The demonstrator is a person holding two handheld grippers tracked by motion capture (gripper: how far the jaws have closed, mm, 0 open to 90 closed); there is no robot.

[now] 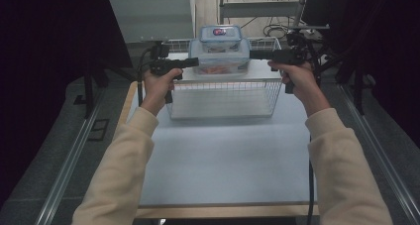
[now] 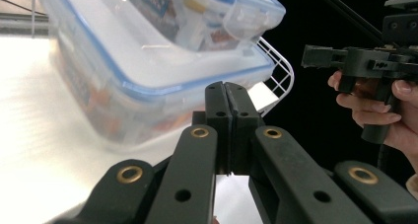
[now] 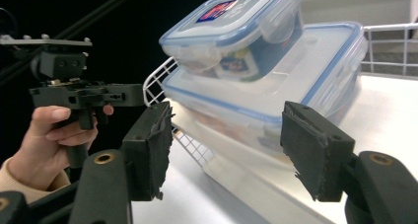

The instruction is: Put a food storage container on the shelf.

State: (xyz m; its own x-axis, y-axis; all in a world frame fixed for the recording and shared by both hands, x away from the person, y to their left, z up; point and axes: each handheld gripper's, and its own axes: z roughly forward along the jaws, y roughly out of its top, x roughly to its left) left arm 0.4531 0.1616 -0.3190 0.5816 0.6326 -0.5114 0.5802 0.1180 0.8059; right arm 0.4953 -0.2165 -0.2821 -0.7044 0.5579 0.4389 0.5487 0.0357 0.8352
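Left hand-held gripper (image 2: 227, 93) pressed together, right hand-held gripper (image 3: 226, 150) apart, flanking stacked lidded food containers (image 1: 219, 54); contents blurred.

The setting is a recording or test bay in a lab, not a home. Evidence:

- The worktop (image 1: 223, 160) is a plain pale sheet on a wooden board, fitted between two metal rails (image 1: 67, 165) that run along a grey carpeted floor (image 1: 44, 150).
- Dark curtains (image 1: 49, 46) close off both sides of the bay.
- Black stands (image 1: 89, 86) rise at the worktop corners.
- Loose cables (image 1: 277, 29) hang against the back wall, below a metal shelf (image 1: 257, 8).
- The items set out are staged samples: a white wire basket (image 1: 223, 98) and two stacked clear food boxes with blue-edged lids (image 1: 220, 44).
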